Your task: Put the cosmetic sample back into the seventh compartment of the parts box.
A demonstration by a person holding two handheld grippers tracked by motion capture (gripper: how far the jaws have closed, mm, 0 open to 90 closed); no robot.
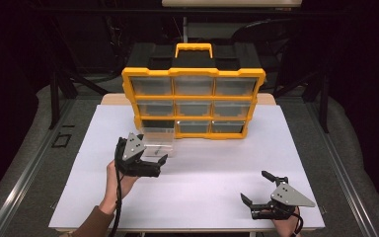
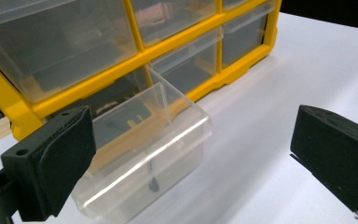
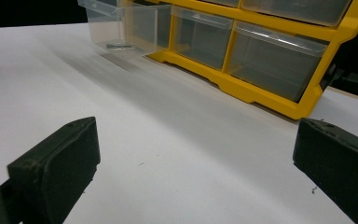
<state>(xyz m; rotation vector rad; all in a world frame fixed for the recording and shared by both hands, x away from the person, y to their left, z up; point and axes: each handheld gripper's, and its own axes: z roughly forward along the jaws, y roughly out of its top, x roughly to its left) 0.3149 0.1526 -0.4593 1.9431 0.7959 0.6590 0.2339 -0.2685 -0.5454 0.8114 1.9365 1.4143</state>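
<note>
A yellow organizer with clear drawers stands upright at the back of the white board. Its bottom-left drawer is pulled out onto the board, and a small dark screw lies inside it. My left gripper is open just in front of that drawer, with nothing between its jaws. In the left gripper view the drawer sits between and beyond the two black pads. My right gripper is open and empty near the front right of the board. The right gripper view shows the drawer and the screw far off.
The white board covers the tabletop, with bare surface between the two grippers. The other drawers of the organizer are pushed in. Dark frames and rails surround the table.
</note>
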